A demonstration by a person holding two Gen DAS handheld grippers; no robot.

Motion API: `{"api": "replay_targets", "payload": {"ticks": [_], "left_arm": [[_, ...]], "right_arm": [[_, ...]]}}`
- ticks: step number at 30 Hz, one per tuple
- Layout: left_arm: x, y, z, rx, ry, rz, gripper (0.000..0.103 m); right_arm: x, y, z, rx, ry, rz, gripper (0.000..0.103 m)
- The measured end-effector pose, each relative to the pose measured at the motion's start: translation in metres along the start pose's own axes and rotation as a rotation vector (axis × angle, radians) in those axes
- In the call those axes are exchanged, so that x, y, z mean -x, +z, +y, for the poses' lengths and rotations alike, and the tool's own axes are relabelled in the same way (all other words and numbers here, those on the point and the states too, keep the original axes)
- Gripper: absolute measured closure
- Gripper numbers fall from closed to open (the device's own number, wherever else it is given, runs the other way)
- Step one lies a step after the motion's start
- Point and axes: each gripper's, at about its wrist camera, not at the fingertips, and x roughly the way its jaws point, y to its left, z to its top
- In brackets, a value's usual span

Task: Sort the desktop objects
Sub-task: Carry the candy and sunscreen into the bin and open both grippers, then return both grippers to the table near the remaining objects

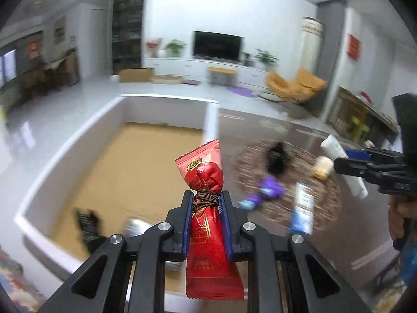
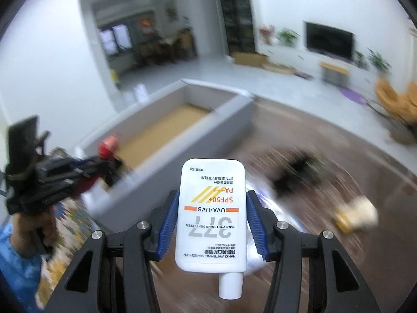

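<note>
My left gripper [image 1: 206,203] is shut on a red foil snack packet [image 1: 208,250], tied with brown cord, held at the near right corner of a grey-walled box [image 1: 65,154] with a brown floor. My right gripper [image 2: 212,219] is shut on a white sunscreen tube [image 2: 212,216], cap towards the camera, held above the table. In the left wrist view the right gripper [image 1: 338,165] shows at the right with the tube [image 1: 336,150]. In the right wrist view the left gripper [image 2: 104,161] shows at the left with the red packet [image 2: 108,147] beside the box [image 2: 182,151].
Inside the box lie a black packet [image 1: 87,227] and a silvery one [image 1: 135,228]. On a round patterned mat [image 1: 328,203] lie a black packet [image 1: 277,157], a purple packet [image 1: 268,189], a blue-white box [image 1: 303,211] and a yellow-white item [image 1: 322,168].
</note>
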Motion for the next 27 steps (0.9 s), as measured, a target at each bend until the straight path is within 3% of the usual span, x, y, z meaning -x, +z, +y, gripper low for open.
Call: {"api": "replay_targets", "payload": {"ticks": [3,8,13,16,17,18,20,22,24,27], "left_arm": [[-0.005,0.009,0.054,0.068,0.069,0.027,0.083],[-0.033,0.001,0.103,0.113,0.153,0.104,0.083],[-0.069,-0.02,0.123,0.12,0.191,0.205,0.083],[-0.082,-0.027,0.125,0.124,0.192,0.243,0.078],[-0.085,-0.029,0.123,0.12,0.201,0.253,0.071],[-0.088,-0.031,0.121,0.112,0.215,0.263,0.065],[-0.09,-0.033,0.116,0.093,0.247,0.262,0.033],[-0.083,-0.034,0.111,0.068,0.284,0.228,0.03],[-0.076,-0.034,0.104,0.063,0.302,0.2,0.03],[-0.056,-0.029,0.09,0.077,0.279,0.14,0.03]], "right_arm": [[-0.03,0.036,0.048,0.046,0.083,-0.047,0.051],[-0.095,0.066,0.108,0.083,0.17,-0.046,0.051],[-0.175,0.053,0.147,0.154,0.123,0.063,0.051],[-0.21,0.044,0.155,0.171,0.09,0.141,0.051],[-0.219,0.044,0.155,0.163,0.087,0.163,0.047],[-0.224,0.043,0.154,0.146,0.081,0.18,0.041],[-0.227,0.047,0.148,0.109,0.091,0.179,0.036],[-0.216,0.047,0.136,0.069,0.113,0.151,0.033],[-0.195,0.044,0.125,0.052,0.122,0.111,0.021],[-0.163,0.037,0.104,0.044,0.1,0.042,0.009]]}}
